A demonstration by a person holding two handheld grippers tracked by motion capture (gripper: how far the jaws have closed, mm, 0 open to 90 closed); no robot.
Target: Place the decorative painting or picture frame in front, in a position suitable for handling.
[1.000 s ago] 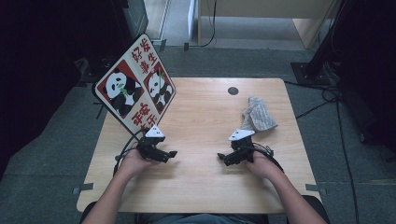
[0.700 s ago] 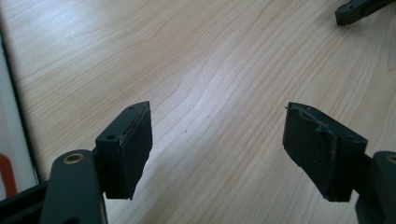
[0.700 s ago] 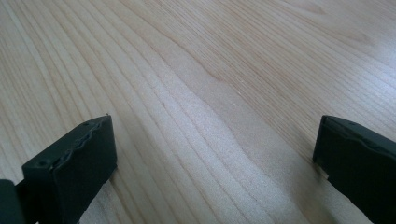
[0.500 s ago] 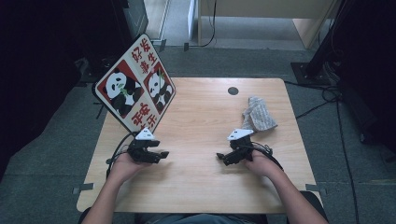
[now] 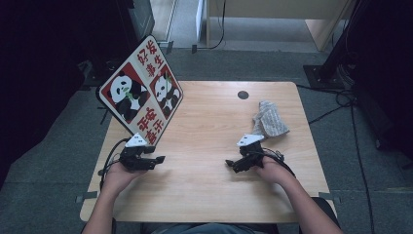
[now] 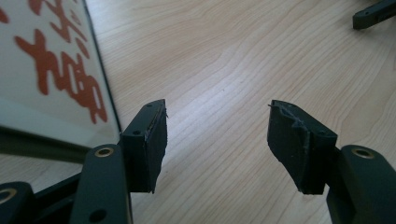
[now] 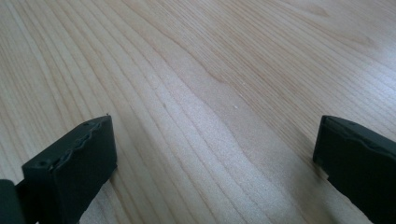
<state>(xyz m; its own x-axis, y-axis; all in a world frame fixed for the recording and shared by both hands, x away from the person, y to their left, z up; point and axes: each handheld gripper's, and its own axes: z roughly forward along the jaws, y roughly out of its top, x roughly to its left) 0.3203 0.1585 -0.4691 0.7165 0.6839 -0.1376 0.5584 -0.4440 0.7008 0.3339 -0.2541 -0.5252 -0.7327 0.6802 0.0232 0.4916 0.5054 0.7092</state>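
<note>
My left gripper hovers low over the wooden table near its left edge, pointing right. It sits just below the bottom corner of a tilted panda sign board. Its jaws have just been closing, but they stand apart with only bare wood between them, and the board's edge lies to their left. My right gripper rests at the table's right half, pointing left. It is open wide with nothing between its jaws. The right gripper's tip shows far off in the left gripper view.
A crumpled grey cloth lies at the right, just beyond the right hand. A round cable hole sits near the far edge. The panda board overhangs the table's far left corner. Dark chairs and cables surround the table.
The left hand has shifted left along the table, ending under the panda board's lower corner. The right hand has stayed where it was.
</note>
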